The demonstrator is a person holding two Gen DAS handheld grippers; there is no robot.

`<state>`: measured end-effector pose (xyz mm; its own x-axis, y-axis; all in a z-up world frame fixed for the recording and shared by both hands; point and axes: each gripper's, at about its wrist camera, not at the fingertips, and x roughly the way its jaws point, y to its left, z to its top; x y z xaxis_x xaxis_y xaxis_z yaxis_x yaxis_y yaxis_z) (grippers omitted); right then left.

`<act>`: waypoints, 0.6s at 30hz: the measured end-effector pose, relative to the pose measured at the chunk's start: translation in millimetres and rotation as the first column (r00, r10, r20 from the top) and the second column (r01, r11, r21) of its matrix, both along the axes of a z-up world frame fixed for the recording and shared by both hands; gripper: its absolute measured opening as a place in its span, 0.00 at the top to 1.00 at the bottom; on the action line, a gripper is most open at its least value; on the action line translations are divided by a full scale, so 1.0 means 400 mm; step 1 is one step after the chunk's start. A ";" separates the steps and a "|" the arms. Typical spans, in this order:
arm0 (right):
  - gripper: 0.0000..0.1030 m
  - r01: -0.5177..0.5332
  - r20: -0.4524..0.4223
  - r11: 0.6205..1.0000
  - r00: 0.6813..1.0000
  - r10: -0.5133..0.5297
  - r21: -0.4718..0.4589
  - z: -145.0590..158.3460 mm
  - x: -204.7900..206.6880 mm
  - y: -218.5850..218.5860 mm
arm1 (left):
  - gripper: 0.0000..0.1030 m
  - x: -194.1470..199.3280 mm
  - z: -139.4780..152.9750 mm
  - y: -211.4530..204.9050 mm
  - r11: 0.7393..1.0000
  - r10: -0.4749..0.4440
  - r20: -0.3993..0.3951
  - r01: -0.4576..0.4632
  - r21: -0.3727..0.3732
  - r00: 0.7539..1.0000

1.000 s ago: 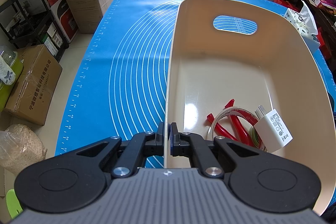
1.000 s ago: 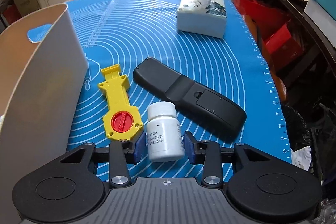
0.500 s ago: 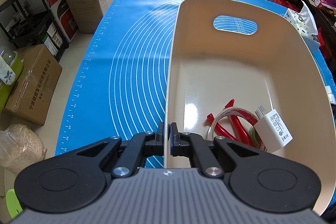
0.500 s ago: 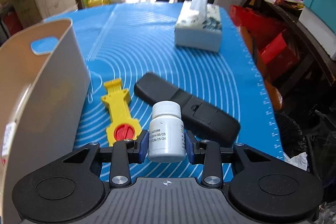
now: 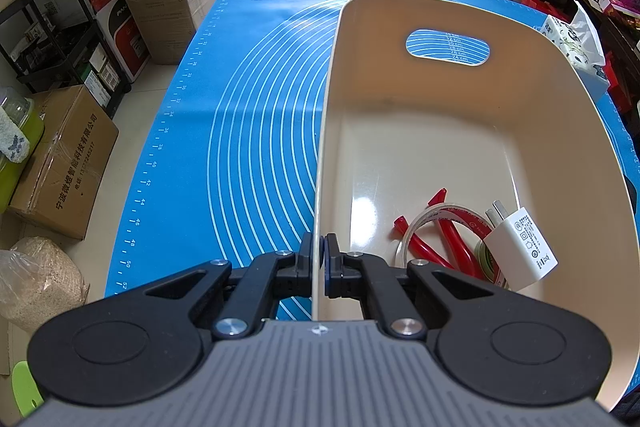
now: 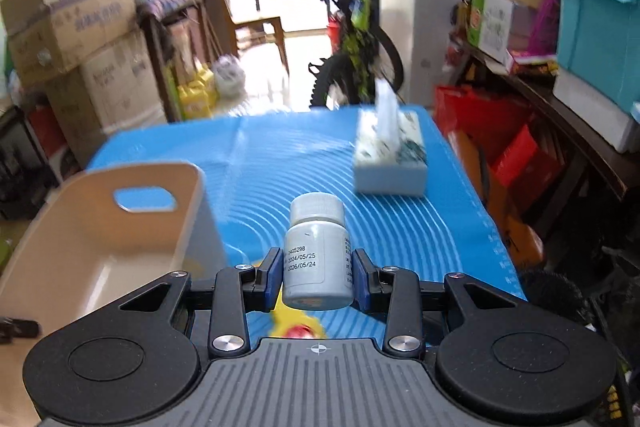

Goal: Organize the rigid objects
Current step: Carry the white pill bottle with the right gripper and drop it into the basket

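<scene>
R gripper [image 6: 318, 277] clamps upright bottle [image 6: 317, 251] above bench; bin [image 6: 132, 227] lies to its left, L gripper [image 5: 319, 265] pinching bin's rim.

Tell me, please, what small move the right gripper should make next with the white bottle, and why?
Probably carry it left over the beige bin. The right gripper holds the white bottle clear of the mat, while the left gripper clamps the bin's wall.
</scene>
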<state>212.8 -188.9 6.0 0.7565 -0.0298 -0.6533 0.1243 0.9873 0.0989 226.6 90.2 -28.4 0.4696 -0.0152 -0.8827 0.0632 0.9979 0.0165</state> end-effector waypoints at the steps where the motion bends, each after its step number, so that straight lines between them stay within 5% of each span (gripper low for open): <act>1: 0.58 -0.015 0.012 1.000 1.000 0.015 0.006 0.008 -0.002 0.011 | 0.94 0.000 0.000 0.000 1.000 0.000 0.000 0.000 0.000 1.000; 9: 0.58 -0.198 0.058 0.979 0.979 0.195 0.044 0.035 -0.008 0.133 | 0.95 0.000 0.000 0.001 1.000 -0.001 0.000 0.001 0.001 1.000; 18: 0.58 -0.358 -0.002 0.932 0.934 0.358 0.059 0.015 0.001 0.269 | 0.95 0.001 -0.001 -0.003 1.000 -0.004 0.002 0.004 0.004 1.000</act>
